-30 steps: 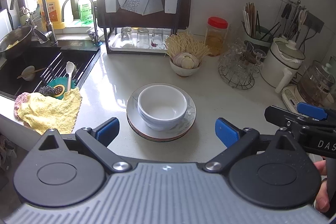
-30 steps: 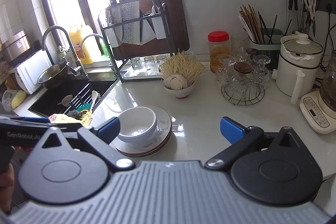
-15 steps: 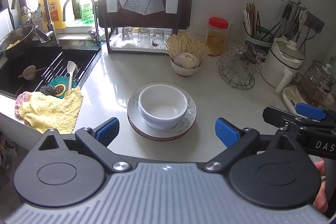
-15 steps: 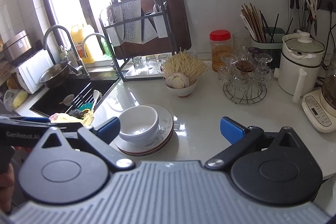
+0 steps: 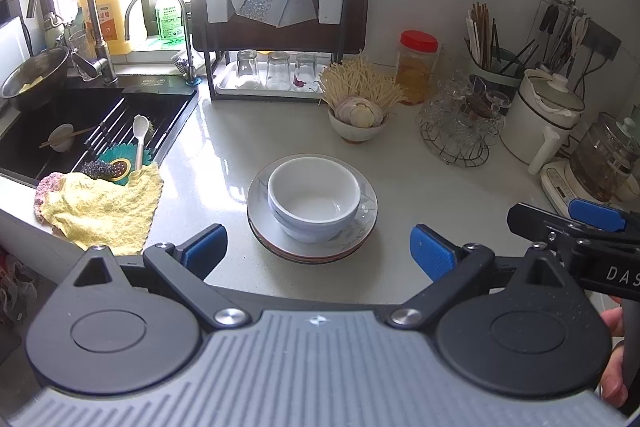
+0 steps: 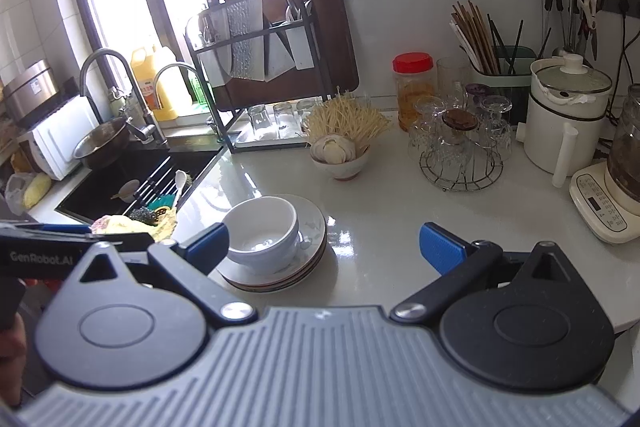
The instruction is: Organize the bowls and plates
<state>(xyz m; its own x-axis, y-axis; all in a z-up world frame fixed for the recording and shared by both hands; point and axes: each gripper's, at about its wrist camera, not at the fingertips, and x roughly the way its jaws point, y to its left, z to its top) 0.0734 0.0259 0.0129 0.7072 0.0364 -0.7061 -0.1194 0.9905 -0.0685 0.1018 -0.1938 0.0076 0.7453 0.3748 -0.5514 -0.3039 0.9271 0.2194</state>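
White bowl [image 5: 314,201] stacked on plates [image 5: 362,235] at centre of white surface [image 5: 440,203]. Left hand-held gripper [image 5: 316,251] at 6 o'clock, released, empty. Right hand-held gripper [image 6: 324,243] at 4 o'clock, released, empty.

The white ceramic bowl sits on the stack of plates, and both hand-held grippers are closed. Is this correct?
Not quite. The white ceramic bowl does sit on the stack of plates, but both wrist views show the left hand-held gripper and right hand-held gripper open.

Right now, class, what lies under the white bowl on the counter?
The white bowl sits on a stack of plates; the top one is grey-white, coloured rims show below. The plates' centres are covered, so their count stays unclear.
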